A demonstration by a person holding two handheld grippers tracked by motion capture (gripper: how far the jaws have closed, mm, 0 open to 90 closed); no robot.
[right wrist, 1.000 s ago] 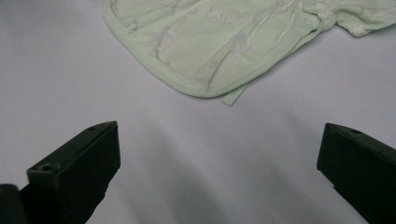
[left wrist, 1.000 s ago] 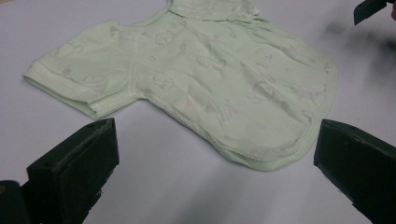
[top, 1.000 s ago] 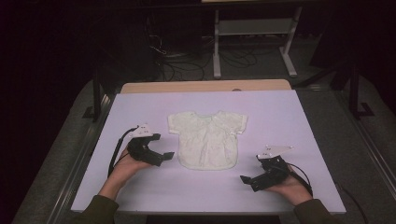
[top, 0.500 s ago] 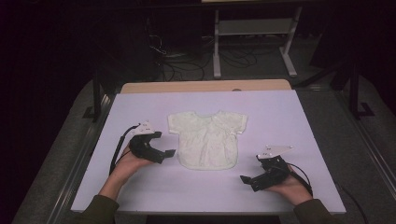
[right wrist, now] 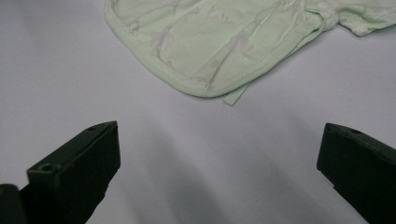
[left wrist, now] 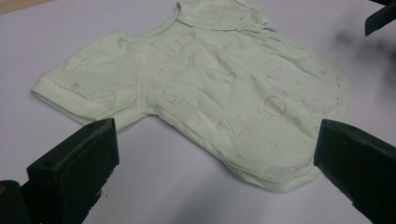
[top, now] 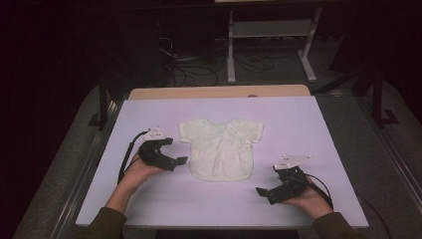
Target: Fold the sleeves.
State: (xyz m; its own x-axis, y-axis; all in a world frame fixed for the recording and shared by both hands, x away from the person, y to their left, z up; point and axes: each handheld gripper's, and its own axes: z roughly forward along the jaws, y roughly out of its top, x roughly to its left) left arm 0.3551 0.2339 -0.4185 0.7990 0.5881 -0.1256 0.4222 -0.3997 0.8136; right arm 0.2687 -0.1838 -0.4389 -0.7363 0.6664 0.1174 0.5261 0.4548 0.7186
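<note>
A small pale green shirt (top: 220,148) lies flat in the middle of the lilac table top (top: 318,129), collar toward the far side. My left gripper (top: 180,160) rests on the table just left of the shirt's lower side edge, open, jaws pointing at it. In the left gripper view the shirt (left wrist: 210,88) spreads beyond the wide-apart jaws, with nothing between them. My right gripper (top: 262,193) sits near the front right, open, a short way from the shirt's bottom right corner. The right gripper view shows that hem corner (right wrist: 205,88) and a small label tab (right wrist: 236,95).
A strip of bare wood (top: 219,92) borders the far edge of the table. Beyond it stand a metal frame (top: 271,35) and loose cables (top: 199,67) on a dark floor. Grey ledges (top: 393,164) run along both sides.
My left gripper has crept slightly toward the shirt's left side. The right gripper and the shirt stay where they were.
</note>
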